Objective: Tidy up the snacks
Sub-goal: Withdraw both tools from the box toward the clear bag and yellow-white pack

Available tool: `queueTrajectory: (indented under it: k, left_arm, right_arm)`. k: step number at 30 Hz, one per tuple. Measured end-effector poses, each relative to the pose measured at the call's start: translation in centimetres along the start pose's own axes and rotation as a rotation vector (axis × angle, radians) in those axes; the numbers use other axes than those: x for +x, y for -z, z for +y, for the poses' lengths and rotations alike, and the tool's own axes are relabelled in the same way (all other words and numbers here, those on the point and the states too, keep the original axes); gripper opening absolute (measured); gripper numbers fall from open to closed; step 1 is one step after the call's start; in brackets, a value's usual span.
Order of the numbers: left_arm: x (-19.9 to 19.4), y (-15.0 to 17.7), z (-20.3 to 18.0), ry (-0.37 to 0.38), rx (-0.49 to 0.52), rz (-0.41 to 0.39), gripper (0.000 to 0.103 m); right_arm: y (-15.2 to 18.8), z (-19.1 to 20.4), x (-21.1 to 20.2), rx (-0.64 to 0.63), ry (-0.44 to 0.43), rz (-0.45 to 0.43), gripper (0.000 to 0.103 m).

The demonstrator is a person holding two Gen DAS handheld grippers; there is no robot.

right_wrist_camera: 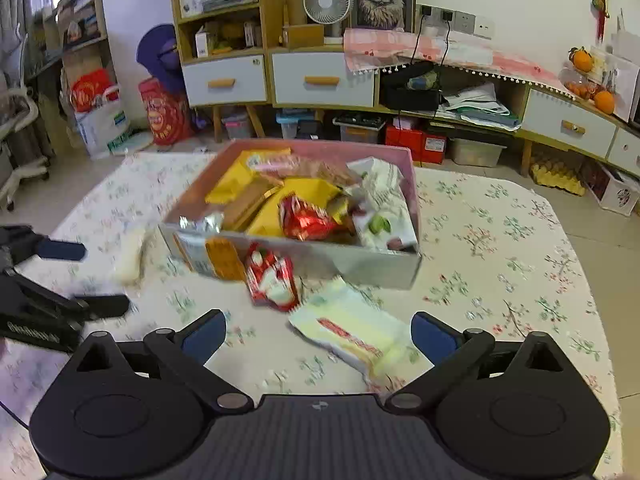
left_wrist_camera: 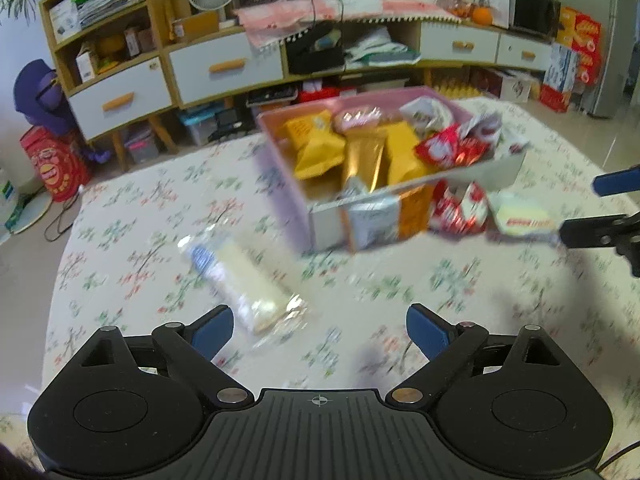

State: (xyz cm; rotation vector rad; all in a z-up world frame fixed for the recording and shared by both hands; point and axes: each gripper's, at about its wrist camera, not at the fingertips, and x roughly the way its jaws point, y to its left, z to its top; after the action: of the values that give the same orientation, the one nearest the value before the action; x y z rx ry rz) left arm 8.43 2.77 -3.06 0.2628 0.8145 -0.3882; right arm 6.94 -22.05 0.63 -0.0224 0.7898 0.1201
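Note:
A pink box full of snack packets stands on the floral tablecloth. A clear-wrapped pale cracker pack lies just ahead of my left gripper, which is open and empty. A pale yellow packet with a red label lies between the open fingers of my right gripper, not gripped. A red and white packet, an orange packet and a silver packet lean against the box front.
The table has a floral cloth, with edges at left and right. Behind it stand wooden shelves with white drawers, a fan and floor clutter. My right gripper shows at the right edge of the left wrist view.

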Motion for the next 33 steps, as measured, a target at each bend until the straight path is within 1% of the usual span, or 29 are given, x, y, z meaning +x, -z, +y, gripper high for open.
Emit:
queueTrajectory:
  k: [4, 10, 16, 21, 23, 25, 30, 33]
  left_arm:
    - [0.2, 1.5, 1.1, -0.021, -0.01, 0.031, 0.095]
    - [0.8, 3.5, 2.6, -0.026, -0.053, 0.06, 0.095]
    - [1.5, 4.3, 2.9, -0.029, -0.064, 0.078, 0.095]
    - [1.9, 4.6, 2.6, -0.023, -0.083, 0.057, 0.099]
    - [2.1, 4.7, 2.7, -0.016, -0.112, 0.045, 0.101]
    - [2.4, 4.8, 2.8, -0.013, -0.142, 0.035, 0.103]
    - [2.9, 4.4, 2.5, -0.028, -0.15, 0.008, 0.103]
    - [3.4, 3.9, 2.4, -0.039, -0.162, -0.003, 0.103]
  right_arm:
    - [1.3, -0.2, 0.3, -0.03, 0.019, 0.033, 0.078]
    - [3.2, -0.8, 0.7, -0.072, 0.051, 0.078, 0.078]
    - [4.8, -1.5, 1.4, -0.106, 0.071, 0.118, 0.078]
    - [5.5, -2.0, 2.0, -0.11, 0.07, 0.139, 0.078]
    - [5.6, -2.3, 2.2, -0.09, 0.062, 0.132, 0.081]
    - [5.5, -2.5, 2.5, -0.072, 0.055, 0.128, 0.081]
    - [5.3, -3.1, 3.3, -0.025, 0.022, 0.114, 0.081]
    - [5.1, -3.3, 3.7, -0.02, 0.01, 0.1, 0.081]
